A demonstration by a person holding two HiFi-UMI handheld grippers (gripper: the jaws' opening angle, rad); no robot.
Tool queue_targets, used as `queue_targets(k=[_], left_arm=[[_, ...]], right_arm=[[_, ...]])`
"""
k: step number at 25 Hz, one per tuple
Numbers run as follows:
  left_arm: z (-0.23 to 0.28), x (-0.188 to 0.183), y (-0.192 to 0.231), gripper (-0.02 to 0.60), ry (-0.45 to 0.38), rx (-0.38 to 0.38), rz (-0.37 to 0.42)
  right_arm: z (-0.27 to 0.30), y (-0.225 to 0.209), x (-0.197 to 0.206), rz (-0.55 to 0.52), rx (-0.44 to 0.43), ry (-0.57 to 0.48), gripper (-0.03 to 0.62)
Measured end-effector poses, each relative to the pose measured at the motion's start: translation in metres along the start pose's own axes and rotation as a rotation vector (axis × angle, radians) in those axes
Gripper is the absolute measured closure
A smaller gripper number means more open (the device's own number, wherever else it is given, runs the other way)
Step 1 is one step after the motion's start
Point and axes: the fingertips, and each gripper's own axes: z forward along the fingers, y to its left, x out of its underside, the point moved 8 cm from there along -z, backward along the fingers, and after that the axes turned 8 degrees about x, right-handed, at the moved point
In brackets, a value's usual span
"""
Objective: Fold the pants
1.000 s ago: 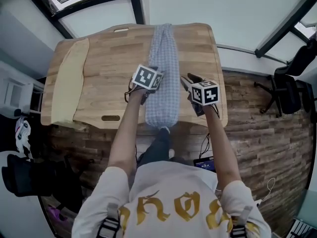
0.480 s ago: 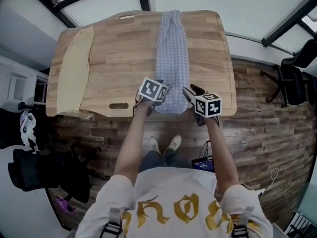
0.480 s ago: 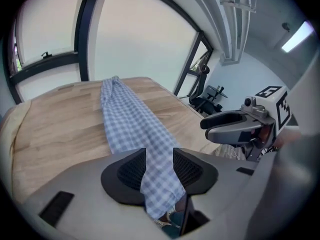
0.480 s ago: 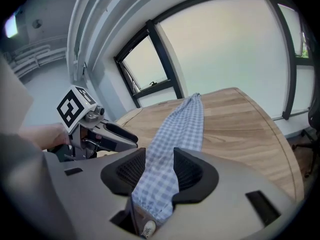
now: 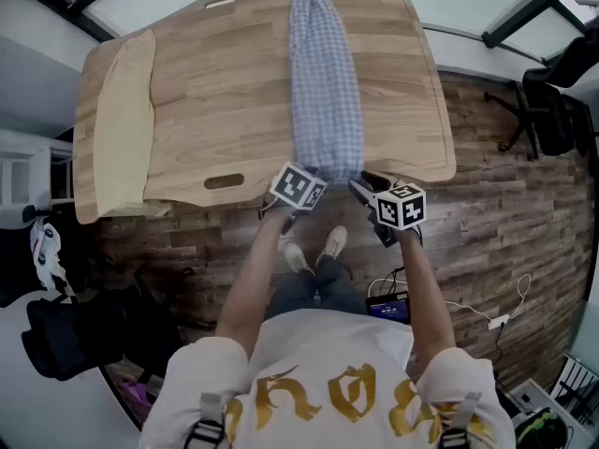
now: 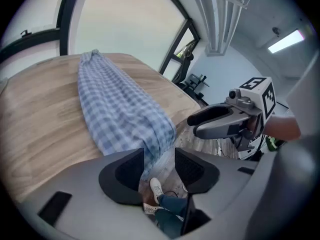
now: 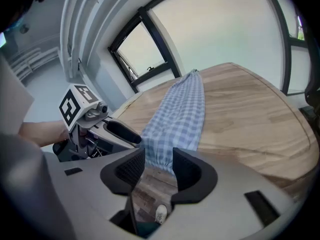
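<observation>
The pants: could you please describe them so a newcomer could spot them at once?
Look at the wooden table. The pants lie lengthwise down its middle, a long narrow strip reaching the near edge. They are blue-and-white checked, unlike the pale yellow cloth at the left edge.

Illegible gold lettering (image 5: pixel 323 393) across white shirt (image 5: pixel 328 344).

In the head view the near hem of the pants (image 5: pixel 325 82) disappears behind the left gripper (image 5: pixel 301 188), whose jaws lie under its marker cube (its own view shows them); in the left gripper view that hem is blurred
</observation>
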Motion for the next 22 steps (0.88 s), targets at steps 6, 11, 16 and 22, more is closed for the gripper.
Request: queue_targets(k=[6, 11, 16, 22], left_arm=[[0.009, 0.036, -0.001, 0.348, 0.002, 0.022, -0.047], [0.029, 0.058, 0.01, 0.324, 0.013, 0.0, -0.111], [0.04, 0.073, 0.026, 0.31, -0.107, -0.013, -0.301], [0.047, 0.073, 0.041, 0.301, -0.24, -0.013, -0.5]], right_arm=[[0.014, -0.003, 0.035, 0.023, -0.002, 0.064, 0.394], [0.028, -0.014, 0.052, 0.065, -0.006, 0.083, 0.353], [0.046, -0.023, 0.06, 0.098, -0.015, 0.084, 0.317], [0.059, -0.035, 0.061, 0.164, -0.024, 0.047, 0.298]])
